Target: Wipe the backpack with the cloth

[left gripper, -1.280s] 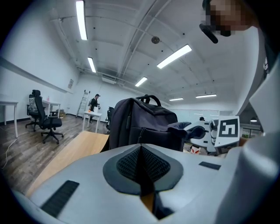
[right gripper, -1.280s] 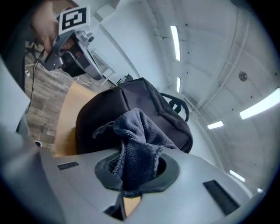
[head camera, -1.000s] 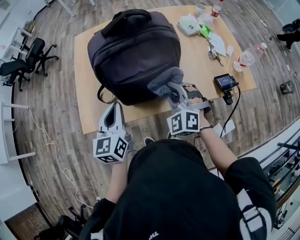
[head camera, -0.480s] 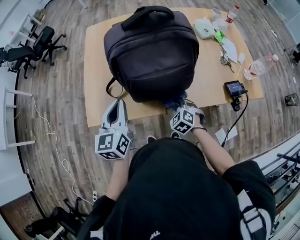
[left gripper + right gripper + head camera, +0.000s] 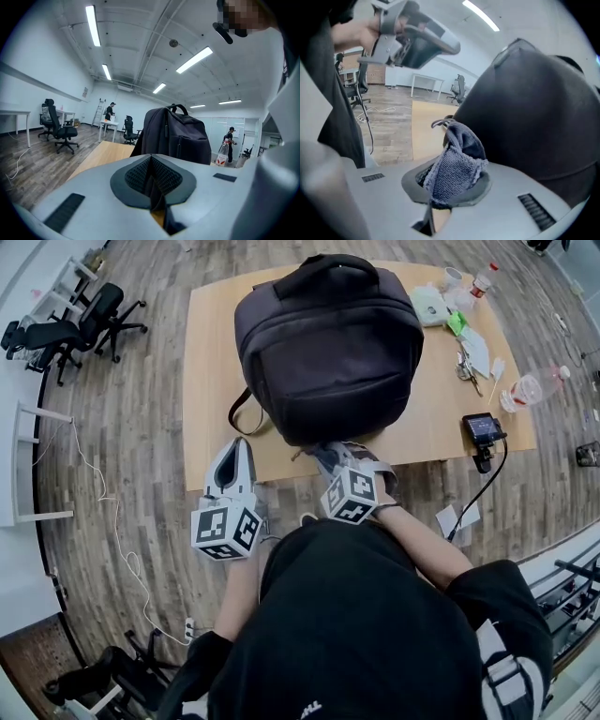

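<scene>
The jaws of the right gripper (image 5: 449, 190) were clenched on a bunched grey-blue knitted cloth (image 5: 457, 166), just beside the bottom of the big black fabric backpack (image 5: 328, 343) that stood upright on the light wooden table (image 5: 211, 381), while the left gripper (image 5: 152, 180), closed and empty, hovered near the table's front edge.

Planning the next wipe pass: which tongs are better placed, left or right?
Right, most likely. The right tongs grip the blue-grey cloth close beside the backpack's lower near side. The left tongs are shut and empty, near the table's front edge, apart from the backpack.
</scene>
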The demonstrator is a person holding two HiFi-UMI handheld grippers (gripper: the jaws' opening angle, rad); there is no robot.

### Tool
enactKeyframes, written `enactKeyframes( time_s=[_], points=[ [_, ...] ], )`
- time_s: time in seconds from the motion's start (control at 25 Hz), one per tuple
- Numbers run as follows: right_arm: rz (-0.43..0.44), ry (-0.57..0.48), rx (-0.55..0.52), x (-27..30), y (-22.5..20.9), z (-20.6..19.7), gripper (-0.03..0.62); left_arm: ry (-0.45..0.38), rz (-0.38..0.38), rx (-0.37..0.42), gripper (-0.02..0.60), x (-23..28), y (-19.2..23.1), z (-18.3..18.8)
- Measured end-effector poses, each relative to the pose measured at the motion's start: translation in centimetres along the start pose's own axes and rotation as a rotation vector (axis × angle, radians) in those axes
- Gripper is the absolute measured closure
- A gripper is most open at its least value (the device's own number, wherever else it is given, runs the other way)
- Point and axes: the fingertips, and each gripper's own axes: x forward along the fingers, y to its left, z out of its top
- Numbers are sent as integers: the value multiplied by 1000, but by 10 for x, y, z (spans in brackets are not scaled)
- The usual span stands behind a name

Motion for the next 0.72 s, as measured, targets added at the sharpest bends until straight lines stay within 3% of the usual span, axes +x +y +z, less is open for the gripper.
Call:
enactKeyframes(
  time_s=[0.12,0.32,0.4,0.52,0.56,0.6,0.68,0.72],
  points=[
    [-70,-102,-64,-40,-23,39,554,5,6,-1,565,2,6,-1],
    [-344,-253,-110,-121,-116,101,554,1,-43,4,565,16,-6,3],
    [-498,-279,-66,-157,-169,102,554,-10,-74,5,565,23,-18,8],
    [-798,-353,5,-219,-254,76,554,-23,-131,9,565,32,-39,15],
    [-822,-428,50,-230,-274,66,554,-25,-152,10,565,35,-47,17],
    [-791,-531,115,-236,-289,56,554,-27,-174,8,565,39,-56,18],
    [-714,-696,315,-239,-311,30,554,-28,-224,-1,565,45,-78,18],
    [-722,-721,429,-241,-322,9,554,-24,-246,-1,565,47,-89,16]
  ],
)
